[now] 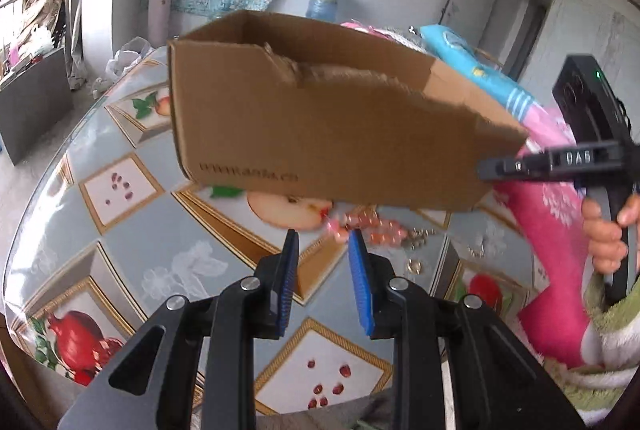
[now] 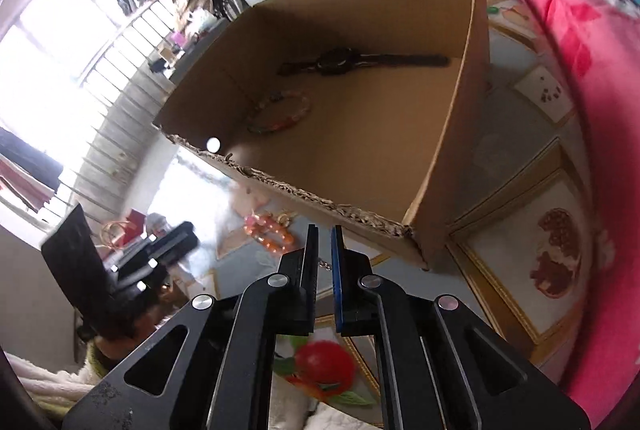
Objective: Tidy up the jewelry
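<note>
L tongs (image 1: 322, 244) narrow gap | R tongs (image 2: 324, 240) closed, empty | fruit-print tablecloth (image 1: 132, 242) (glossy) | barred window (image 2: 80, 49)

Left wrist camera looks down past its jaws at the cardboard box (image 1: 320, 125) from outside its torn wall, close above the table (image 1: 132, 230); right wrist camera looks beyond its jaws into the same box's open top. Both share the orange beads (image 1: 376, 230) just ahead of the jaws
</note>
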`<state>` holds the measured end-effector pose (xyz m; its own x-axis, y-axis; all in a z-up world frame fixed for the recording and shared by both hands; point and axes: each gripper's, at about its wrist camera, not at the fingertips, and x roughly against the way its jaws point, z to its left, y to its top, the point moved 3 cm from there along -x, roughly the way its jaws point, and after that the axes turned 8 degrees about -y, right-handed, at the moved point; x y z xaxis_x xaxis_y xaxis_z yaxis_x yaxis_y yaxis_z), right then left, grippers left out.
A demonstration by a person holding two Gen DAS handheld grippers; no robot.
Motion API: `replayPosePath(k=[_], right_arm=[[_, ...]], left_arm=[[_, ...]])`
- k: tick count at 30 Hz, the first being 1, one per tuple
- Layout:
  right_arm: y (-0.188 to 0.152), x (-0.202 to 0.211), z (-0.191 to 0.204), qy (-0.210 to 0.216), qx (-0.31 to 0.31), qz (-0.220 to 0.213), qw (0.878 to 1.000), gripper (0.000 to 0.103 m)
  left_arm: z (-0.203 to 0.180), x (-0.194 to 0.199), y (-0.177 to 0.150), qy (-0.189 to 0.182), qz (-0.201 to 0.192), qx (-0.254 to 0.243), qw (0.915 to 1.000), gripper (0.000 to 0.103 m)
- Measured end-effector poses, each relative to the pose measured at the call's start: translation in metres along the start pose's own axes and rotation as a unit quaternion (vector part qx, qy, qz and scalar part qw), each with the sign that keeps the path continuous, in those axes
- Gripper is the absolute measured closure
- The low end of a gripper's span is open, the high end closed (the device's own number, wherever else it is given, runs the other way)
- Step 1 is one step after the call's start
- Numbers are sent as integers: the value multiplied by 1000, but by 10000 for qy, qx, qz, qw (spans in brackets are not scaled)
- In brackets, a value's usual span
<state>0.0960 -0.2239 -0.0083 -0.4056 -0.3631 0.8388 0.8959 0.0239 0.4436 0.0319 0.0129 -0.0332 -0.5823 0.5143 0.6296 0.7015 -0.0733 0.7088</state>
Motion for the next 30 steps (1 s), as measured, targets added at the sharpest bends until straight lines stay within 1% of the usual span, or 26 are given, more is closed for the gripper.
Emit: replayPosePath(k=[1, 2, 4, 5, 8, 9, 11, 14, 18, 21, 23, 25, 30], right_arm=[[-1, -2, -2, -18, 2, -53, 10000, 100], [-2, -1, -5, -164, -12, -138, 9998, 100], [-2, -4, -17, -603, -57, -438, 9972, 99], [-1, -3, -21, -601, -145, -500, 9968, 99], [1, -4, -31, -305, -492, -561, 9967, 98], [-1, -5, -32, -257, -523, -583, 9966, 98], [-8, -4, -32, -231, -541, -590, 9965, 92], [-15, -13, -35, -72, -625, -467, 9969, 91], [-18, -20, -36, 46, -651, -339, 9973, 86], [-19, -23, -40, 135, -701, -290, 9970, 84], [-18, -25, -42, 180, -746, -267, 9967, 83], [-19, -27, -44, 216, -771, -250, 9965, 82], [-24, -22, -44, 297, -811, -219, 9960, 81]], left_arm=[[-2, -2, -4, -26, 19, -17, 10000, 78], [-4, -4, -5, -56, 43, -45, 10000, 78], [-10, -9, -6, -70, 90, -166, 9998, 78], [-12, -13, -8, -82, 113, -209, 9997, 78], [-18, -19, -4, -147, 145, -341, 9992, 78], [-21, -21, -2, -193, 146, -393, 9989, 78], [-25, -26, 2, -220, 184, -446, 9986, 78], [-28, -38, 8, -361, 303, -436, 9979, 78], [-26, -54, 14, -667, 547, -174, 9961, 78], [-22, -64, 18, -809, 668, 34, 9945, 78], [-19, -68, 18, -827, 763, 133, 9936, 78], [-15, -73, 19, -925, 913, 276, 9911, 78], [-6, -71, 16, -1017, 1124, 558, 9869, 77]])
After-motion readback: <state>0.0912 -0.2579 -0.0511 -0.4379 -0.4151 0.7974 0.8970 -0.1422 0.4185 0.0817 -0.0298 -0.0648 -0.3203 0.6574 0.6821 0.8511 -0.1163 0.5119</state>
